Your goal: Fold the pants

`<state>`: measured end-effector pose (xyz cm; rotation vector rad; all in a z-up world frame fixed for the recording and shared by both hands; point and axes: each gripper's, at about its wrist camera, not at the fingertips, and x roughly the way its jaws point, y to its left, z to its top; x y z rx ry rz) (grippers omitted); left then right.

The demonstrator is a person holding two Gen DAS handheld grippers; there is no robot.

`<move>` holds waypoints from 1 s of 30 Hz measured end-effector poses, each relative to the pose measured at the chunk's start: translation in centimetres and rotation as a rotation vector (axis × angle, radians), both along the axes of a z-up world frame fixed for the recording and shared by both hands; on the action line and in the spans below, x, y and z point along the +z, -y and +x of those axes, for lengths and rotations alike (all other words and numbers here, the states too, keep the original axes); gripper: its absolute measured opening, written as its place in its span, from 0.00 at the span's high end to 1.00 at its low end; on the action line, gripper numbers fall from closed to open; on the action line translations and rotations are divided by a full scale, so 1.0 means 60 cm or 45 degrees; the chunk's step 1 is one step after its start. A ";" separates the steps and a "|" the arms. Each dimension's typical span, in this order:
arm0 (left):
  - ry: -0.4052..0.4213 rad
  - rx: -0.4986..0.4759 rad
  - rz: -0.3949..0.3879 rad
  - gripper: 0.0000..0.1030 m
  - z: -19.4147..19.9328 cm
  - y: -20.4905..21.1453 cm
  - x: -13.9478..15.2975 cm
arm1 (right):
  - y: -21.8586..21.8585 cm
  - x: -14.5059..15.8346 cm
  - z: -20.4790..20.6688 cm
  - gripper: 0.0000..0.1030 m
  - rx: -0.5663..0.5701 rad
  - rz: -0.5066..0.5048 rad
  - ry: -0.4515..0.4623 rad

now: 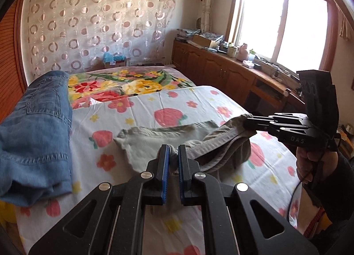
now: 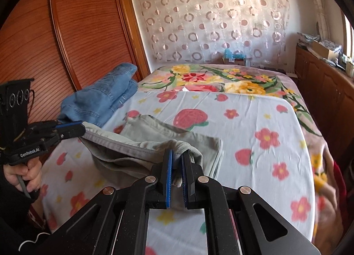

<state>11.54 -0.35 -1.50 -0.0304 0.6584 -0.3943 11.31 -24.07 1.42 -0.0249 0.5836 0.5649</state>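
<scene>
Grey-green pants (image 1: 154, 142) lie on the flower-print bed sheet (image 1: 177, 104), with their near waistband edge lifted off the bed. My left gripper (image 1: 173, 151) is shut on one end of that waistband. My right gripper (image 2: 177, 155) is shut on the other end, and it also shows at the right of the left wrist view as the right gripper (image 1: 247, 125). The left gripper (image 2: 81, 130) appears at the left of the right wrist view, pinching the hem. The pants (image 2: 168, 135) stretch between the two grips, the legs resting flat further up the bed.
Folded blue jeans (image 1: 37, 126) sit at the bed's left side, near a wooden wardrobe (image 2: 66, 33). A wooden cabinet (image 1: 221, 66) with clutter runs under the window on the right. A floral blanket (image 1: 132, 82) covers the bed's far end.
</scene>
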 end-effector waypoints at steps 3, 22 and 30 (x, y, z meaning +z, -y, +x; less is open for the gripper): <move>-0.009 0.013 0.010 0.92 0.017 -0.003 -0.004 | -0.010 0.000 0.019 0.93 0.010 -0.019 -0.002; -0.102 0.042 0.065 0.92 0.112 -0.013 -0.051 | -0.030 -0.026 0.107 0.93 0.029 -0.038 -0.101; -0.088 0.056 0.075 0.65 0.116 -0.020 -0.053 | -0.028 -0.024 0.121 0.93 0.019 -0.038 -0.113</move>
